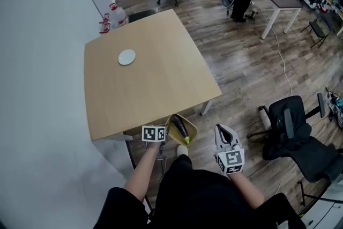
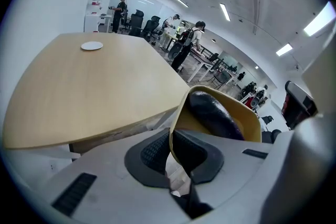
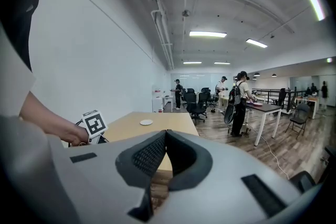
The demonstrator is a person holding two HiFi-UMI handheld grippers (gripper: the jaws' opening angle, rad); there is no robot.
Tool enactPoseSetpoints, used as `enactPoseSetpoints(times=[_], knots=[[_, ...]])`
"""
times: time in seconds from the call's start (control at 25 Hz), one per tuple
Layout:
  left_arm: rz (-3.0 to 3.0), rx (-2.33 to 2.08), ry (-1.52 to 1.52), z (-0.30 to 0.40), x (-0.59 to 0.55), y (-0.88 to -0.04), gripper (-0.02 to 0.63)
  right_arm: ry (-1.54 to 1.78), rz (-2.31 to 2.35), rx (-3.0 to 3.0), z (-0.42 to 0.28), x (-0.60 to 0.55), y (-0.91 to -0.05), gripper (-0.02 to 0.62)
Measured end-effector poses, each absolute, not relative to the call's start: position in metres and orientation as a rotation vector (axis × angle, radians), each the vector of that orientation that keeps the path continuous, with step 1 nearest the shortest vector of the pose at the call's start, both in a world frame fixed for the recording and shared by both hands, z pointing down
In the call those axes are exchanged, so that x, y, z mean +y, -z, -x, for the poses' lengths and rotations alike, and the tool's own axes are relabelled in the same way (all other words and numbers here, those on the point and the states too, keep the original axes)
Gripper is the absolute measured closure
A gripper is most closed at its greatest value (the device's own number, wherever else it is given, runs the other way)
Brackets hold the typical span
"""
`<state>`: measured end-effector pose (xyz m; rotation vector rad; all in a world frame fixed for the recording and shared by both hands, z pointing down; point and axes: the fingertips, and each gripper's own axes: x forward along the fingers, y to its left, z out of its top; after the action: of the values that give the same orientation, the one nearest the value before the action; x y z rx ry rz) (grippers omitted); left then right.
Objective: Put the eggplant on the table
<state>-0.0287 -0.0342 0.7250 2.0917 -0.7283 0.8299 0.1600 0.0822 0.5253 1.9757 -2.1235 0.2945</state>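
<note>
In the head view the left gripper (image 1: 167, 134) holds a yellow bowl (image 1: 192, 130) with the eggplant (image 1: 180, 127) lying in it, just off the table's (image 1: 144, 86) near edge, the right gripper (image 1: 224, 133) alongside. The left gripper view shows its jaws clamped on the bowl's rim. The right gripper view shows jaws pressed together, empty

Near end of eggplant (image 2: 214, 113), lower rim of bowl (image 2: 180, 114), behind left tongs (image 2: 170, 136)
</note>
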Motion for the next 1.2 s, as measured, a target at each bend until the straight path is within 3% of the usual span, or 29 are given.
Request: enactPoseSetpoints(times=[1.2], knots=[[-1.924, -0.949, -0.88, 0.146, -0.249, -0.778, 0.581, -0.37, -1.685, -2.377, -0.059, -0.157, -0.558, 0.535]])
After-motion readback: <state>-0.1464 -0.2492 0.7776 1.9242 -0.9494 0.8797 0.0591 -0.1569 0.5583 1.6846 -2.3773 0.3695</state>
